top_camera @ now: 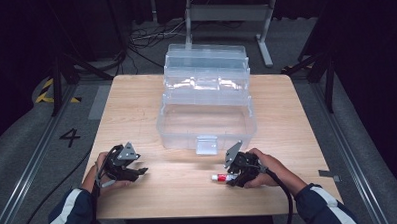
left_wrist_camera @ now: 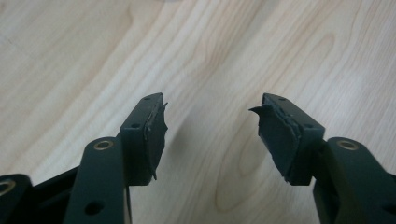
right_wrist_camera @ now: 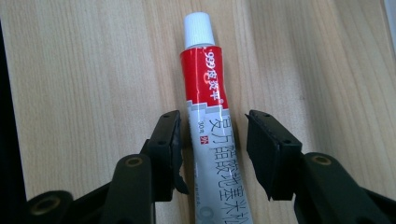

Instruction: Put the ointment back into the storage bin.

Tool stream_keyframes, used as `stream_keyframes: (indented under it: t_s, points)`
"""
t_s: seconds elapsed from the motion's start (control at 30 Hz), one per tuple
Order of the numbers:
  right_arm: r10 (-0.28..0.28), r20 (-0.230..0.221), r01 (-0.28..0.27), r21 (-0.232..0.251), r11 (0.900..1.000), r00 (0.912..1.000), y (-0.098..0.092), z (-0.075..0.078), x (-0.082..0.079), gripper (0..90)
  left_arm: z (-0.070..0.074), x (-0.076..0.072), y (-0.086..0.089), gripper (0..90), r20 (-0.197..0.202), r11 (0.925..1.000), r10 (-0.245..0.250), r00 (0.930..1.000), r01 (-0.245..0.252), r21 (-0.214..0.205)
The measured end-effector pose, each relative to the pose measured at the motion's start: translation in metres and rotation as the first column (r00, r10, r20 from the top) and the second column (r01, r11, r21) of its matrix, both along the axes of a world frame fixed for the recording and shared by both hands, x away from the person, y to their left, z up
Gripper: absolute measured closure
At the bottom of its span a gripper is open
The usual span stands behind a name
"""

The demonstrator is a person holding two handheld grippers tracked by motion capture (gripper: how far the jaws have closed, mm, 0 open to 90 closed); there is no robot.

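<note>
While the tube (right_wrist_camera: 210, 116) lies flat on the wooden table (top_camera: 151, 101) between the right gripper (right_wrist_camera: 212, 140)'s parted jaws, cap toward twelve o'clock, neither pad presses it; the left gripper (left_wrist_camera: 210, 126) hovers wide over bare wood; the clear box (top_camera: 206, 99) stands at twelve o'clock.

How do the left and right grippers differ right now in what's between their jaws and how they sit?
The right gripper straddles the red-and-grey ointment tube with a white cap, its pads not visibly pressing on it; the left gripper has bare light wooden table between its jaws. The left's jaws stand wider. Both are open, held low over the table.
</note>
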State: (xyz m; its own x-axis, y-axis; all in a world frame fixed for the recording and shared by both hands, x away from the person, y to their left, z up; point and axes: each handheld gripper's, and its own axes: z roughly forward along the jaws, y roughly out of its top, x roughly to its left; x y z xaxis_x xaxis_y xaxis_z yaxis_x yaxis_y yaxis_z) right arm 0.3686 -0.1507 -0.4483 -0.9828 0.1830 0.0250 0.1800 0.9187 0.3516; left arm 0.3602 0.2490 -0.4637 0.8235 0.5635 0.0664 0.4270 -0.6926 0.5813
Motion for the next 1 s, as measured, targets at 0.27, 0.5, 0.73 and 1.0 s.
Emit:
stream_keyframes:
  t_s: [0.27,0.5,0.73,1.0]
  points:
    - [0.023,0.003,-0.023,-0.062,0.9978,0.9997,0.006,0.002,-0.001,62.7,-0.006,-0.003,0.011,34.7,-0.028,0.9971,0.039,0.9989,-0.041,-0.064]
    - [0.060,-0.011,-0.061,-0.119,0.9910,0.9981,0.013,0.005,0.000,70.4,-0.014,-0.003,0.014,28.9,-0.009,0.9904,0.050,0.9987,-0.051,-0.128]
    - [0.062,-0.004,-0.062,-0.115,0.9914,0.9981,0.012,0.005,-0.002,70.9,-0.019,-0.001,0.013,24.5,0.019,0.9847,0.051,0.9985,-0.047,-0.168]
    - [0.062,-0.016,-0.063,-0.103,0.9926,0.9979,0.006,0.005,-0.004,71.0,-0.019,0.002,0.012,24.0,0.016,0.9843,0.054,0.9984,-0.050,-0.169]
